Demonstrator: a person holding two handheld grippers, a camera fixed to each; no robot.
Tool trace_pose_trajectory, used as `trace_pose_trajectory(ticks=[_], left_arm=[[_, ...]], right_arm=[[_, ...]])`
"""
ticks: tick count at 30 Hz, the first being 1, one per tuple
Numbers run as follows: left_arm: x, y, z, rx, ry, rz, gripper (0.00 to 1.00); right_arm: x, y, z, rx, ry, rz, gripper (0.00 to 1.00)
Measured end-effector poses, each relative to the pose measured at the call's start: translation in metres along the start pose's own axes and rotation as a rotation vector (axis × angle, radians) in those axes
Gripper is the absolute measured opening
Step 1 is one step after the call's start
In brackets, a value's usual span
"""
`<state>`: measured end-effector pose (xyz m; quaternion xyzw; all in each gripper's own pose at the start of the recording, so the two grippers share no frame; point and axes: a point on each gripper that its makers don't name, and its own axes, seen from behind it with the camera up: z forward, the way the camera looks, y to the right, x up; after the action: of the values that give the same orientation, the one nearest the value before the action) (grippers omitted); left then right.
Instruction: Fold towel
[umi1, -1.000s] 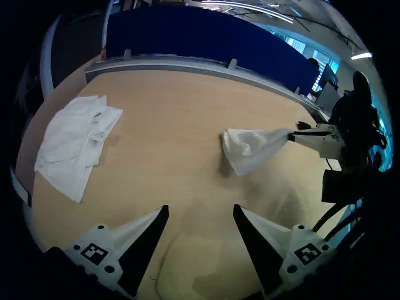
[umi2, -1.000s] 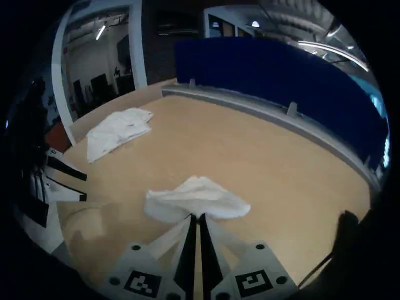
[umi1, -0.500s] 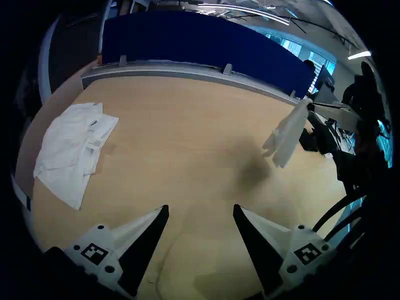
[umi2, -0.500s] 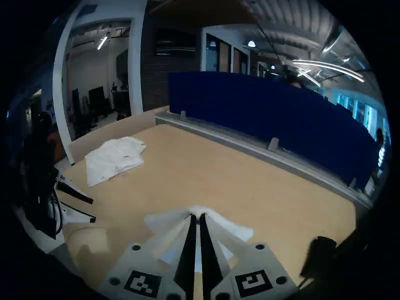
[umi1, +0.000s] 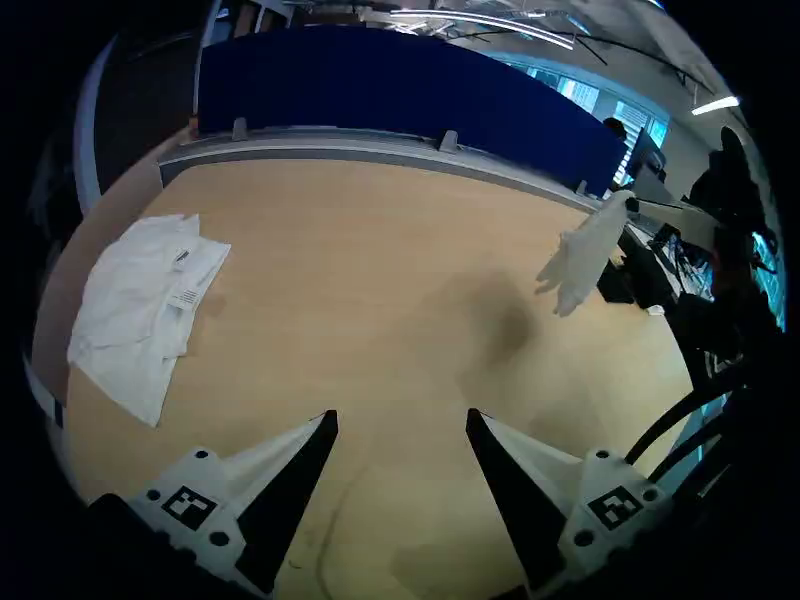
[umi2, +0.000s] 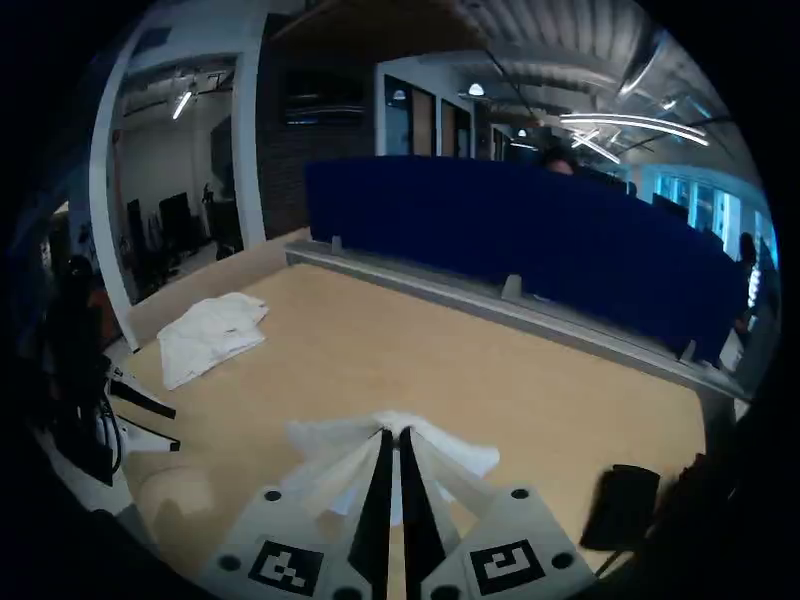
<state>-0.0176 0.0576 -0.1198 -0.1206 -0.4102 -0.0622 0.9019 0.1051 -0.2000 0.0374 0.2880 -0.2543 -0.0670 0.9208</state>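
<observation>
Count: 2 white towels, 2 grippers, 1 table.

Left gripper view, far left: towel pile (umi1: 140, 300) lies crumpled on the wooden table (umi1: 380, 260), near its left edge, w/ a tag showing on top. Ctr bottom is your left gripper (umi1: 400, 413): fingers wide apart, nothing btwn them, over bare tabletop. To the right, the hanging towel (umi1: 585, 255) dangles in the air, clear of the table, its shadow on the wood below-left. Your right gripper (umi1: 632, 203) pinches its top corner.

Right gripper view: the pile (umi2: 210, 335) sits far left. At ctr bottom your fingers are pressed together on the hanging towel (umi2: 450, 455), cloth spilling out both sides of the tips.

A blue divider (umi1: 400, 80) runs along the table's far edge.
</observation>
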Motion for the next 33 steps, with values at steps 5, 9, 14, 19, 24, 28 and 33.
trace_pose_trajectory(ticks=[5,9,14,19,24,28,33], left_arm=[[-0.001,0.003,0.001,0.009,-0.002,0.002,0.96],[-0.003,0.006,0.001,0.016,-0.006,-0.001,0.95],[-0.003,0.009,0.003,0.024,-0.006,-0.009,0.96],[-0.003,0.011,0.004,0.038,-0.007,-0.02,0.95],[-0.005,0.014,0.004,0.05,-0.011,-0.023,0.95],[-0.006,0.016,0.005,0.059,-0.015,-0.026,0.96],[-0.007,0.016,0.006,0.07,-0.018,-0.03,0.95]], right_arm=[[0.001,0.033,-0.01,-0.029,-0.001,0.001,0.04],[0.001,0.068,-0.016,-0.061,-0.012,-0.013,0.04],[0.001,0.115,-0.021,-0.101,-0.025,-0.014,0.04],[0.002,0.161,-0.021,-0.135,-0.034,-0.01,0.04],[0.005,0.204,-0.018,-0.162,-0.041,-0.006,0.04],[0.008,0.235,-0.014,-0.182,-0.049,-0.008,0.04],[0.012,0.27,-0.005,-0.209,-0.063,-0.015,0.04]])
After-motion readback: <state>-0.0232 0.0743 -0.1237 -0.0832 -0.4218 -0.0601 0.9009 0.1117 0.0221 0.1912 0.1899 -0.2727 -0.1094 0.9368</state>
